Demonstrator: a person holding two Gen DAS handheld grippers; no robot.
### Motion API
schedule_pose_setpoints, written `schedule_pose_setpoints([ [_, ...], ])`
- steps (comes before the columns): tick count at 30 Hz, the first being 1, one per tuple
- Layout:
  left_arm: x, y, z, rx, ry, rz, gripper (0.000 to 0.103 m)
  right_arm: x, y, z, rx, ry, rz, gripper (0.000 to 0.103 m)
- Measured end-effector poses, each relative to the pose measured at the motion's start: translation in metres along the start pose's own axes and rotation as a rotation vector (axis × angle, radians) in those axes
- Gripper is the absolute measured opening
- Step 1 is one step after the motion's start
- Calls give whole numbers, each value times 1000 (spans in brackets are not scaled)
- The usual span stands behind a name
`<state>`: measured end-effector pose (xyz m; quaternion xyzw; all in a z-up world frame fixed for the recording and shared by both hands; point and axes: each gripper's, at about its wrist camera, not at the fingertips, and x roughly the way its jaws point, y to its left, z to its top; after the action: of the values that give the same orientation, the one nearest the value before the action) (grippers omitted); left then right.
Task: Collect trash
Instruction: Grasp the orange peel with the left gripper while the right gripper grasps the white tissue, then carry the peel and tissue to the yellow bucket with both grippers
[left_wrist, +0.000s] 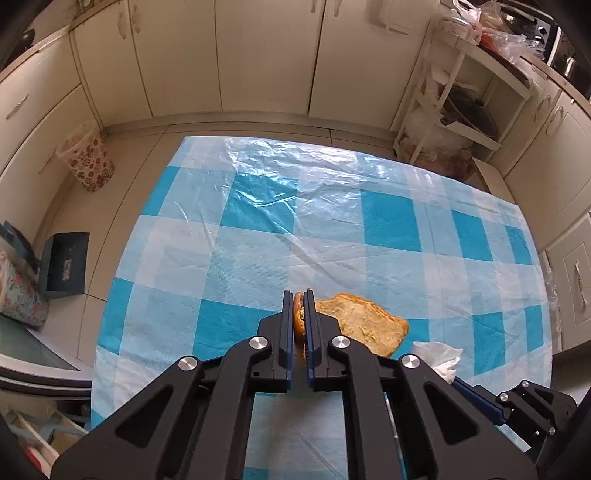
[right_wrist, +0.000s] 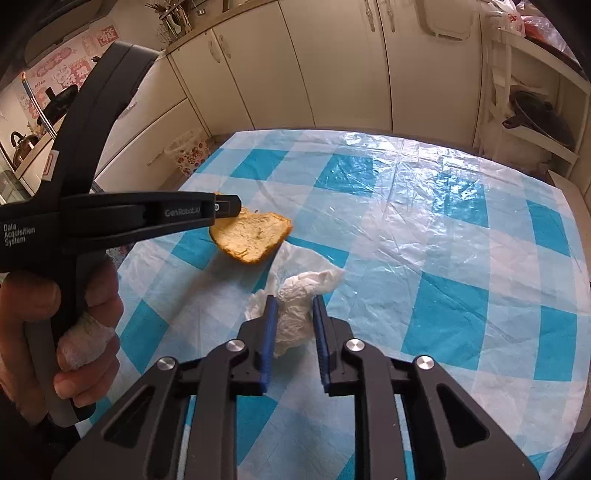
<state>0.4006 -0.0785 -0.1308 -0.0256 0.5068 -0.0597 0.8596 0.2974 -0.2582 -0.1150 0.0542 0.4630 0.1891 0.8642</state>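
Note:
My left gripper (left_wrist: 299, 295) is shut on the edge of a slice of toasted bread (left_wrist: 364, 323) and holds it above the checked tablecloth (left_wrist: 332, 229). In the right wrist view the left gripper (right_wrist: 225, 206) comes in from the left with the bread (right_wrist: 253, 236) hanging off it. My right gripper (right_wrist: 293, 301) is around a crumpled white tissue (right_wrist: 295, 314), its fingers on either side and a little apart; I cannot tell if they touch it. The tissue also shows in the left wrist view (left_wrist: 439, 356), with the right gripper (left_wrist: 480, 398) partly seen.
A flower-patterned waste bin (left_wrist: 86, 160) stands on the floor past the table's far left corner and also shows in the right wrist view (right_wrist: 190, 151). Cream cupboards (left_wrist: 258, 55) line the far wall. A white rack (left_wrist: 465, 92) with pans stands at the far right.

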Motion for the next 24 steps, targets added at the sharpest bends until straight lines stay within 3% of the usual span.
schedule_pose_setpoints([
  [4,-16,1,-5,-33,0,-84,5,-20,-3,-6,13,-24,4,16],
  [10,-53,-8,-20,-13,-52,-123,5,-49,-7,-16,1,-50,-15,15],
  [18,-103,-59,-36,122,-209,-32,5,-95,-33,-27,35,-101,-56,15],
  [24,-119,-103,-58,188,-251,-24,5,-128,-53,-42,61,-142,-93,15],
])
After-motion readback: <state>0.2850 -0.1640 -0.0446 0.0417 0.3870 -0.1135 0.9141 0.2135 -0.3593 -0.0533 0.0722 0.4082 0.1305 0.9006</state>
